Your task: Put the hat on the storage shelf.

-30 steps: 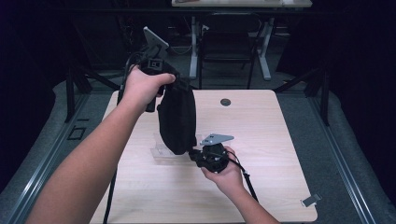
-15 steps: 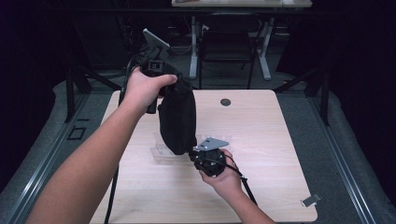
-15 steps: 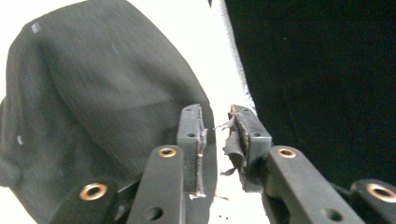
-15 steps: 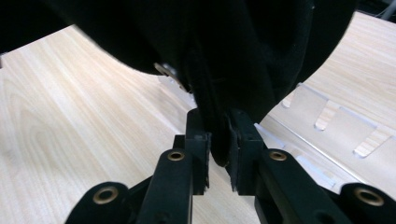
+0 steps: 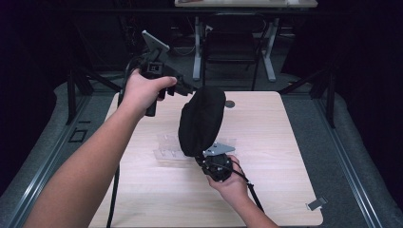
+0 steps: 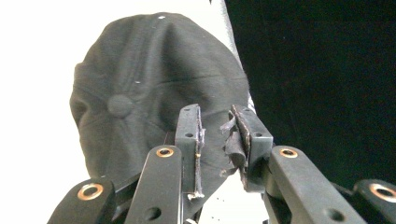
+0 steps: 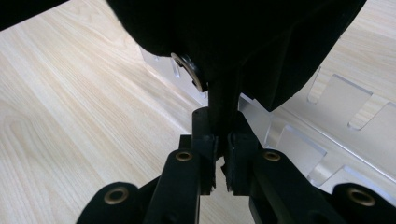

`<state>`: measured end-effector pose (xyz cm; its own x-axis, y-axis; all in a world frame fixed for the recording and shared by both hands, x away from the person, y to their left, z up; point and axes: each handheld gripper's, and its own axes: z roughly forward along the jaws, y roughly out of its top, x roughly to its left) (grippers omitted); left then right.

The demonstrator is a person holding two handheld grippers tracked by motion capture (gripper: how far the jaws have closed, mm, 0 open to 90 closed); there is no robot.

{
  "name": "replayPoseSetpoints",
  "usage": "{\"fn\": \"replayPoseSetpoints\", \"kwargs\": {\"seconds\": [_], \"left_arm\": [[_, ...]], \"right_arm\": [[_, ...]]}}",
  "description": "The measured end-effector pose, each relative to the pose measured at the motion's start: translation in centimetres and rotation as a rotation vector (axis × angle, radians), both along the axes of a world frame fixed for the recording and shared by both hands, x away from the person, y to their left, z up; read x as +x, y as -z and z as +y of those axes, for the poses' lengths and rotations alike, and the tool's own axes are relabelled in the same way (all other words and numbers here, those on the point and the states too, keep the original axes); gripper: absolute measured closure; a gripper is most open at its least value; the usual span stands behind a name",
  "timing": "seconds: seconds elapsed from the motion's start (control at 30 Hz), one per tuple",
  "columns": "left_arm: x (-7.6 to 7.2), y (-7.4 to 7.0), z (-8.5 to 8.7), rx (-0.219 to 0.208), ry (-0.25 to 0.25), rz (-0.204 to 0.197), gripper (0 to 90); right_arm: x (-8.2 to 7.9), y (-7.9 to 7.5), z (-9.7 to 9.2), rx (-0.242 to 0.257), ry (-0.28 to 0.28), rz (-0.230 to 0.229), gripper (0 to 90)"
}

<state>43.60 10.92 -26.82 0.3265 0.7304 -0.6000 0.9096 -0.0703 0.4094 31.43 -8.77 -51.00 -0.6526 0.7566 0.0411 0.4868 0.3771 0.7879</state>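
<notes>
A pale wooden table (image 5: 285,142) takes up most of the high view, with dark floor and a second table's legs beyond its far edge. A small dark round spot (image 5: 230,103) sits near the far edge, and a small grey clip-like piece (image 5: 316,204) lies at the near right corner.

Above the middle of the table hangs a black cap (image 5: 202,121), held off the surface and stretched between the two hands. In the left gripper view its crown, with the top button and seams, faces the camera.

Under the cap, flat on the table, lies a clear plastic tray (image 5: 166,152) with cut-out slots; in the right gripper view its slots show just beyond the cap's lower edge.

The left claw (image 6: 217,135) is raised toward the far left of the table in the person's left hand (image 5: 142,90). Its jaws stand a little apart with the cap's edge just behind them, and frayed dark material clings to one pad; whether they pinch the cap I cannot tell.

The right claw (image 7: 219,140) sits low, near the middle of the table, in the right hand (image 5: 233,183). Its jaws are clenched on a narrow black strap at the cap's bottom edge, beside a small metal ring (image 7: 189,70).
</notes>
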Motion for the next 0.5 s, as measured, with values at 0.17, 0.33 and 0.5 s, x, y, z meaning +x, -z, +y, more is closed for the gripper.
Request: {"fn": "replayPoseSetpoints", "kwargs": {"seconds": [0.17,0.33,0.5], "left_arm": [[0.1,0.4,1.8,0.006,-0.029,0.004,72.9],[-0.1,0.9,4.2,0.014,-0.058,0.003,70.9],[-0.1,1.2,5.9,0.009,-0.084,0.008,70.6]], "right_arm": [[-0.2,0.2,-0.1,-0.012,0.004,-0.008,84.2],[-0.3,0.4,-0.7,-0.004,0.008,0.010,84.2],[0.0,0.6,-1.7,0.040,0.015,0.048,84.0]]}}
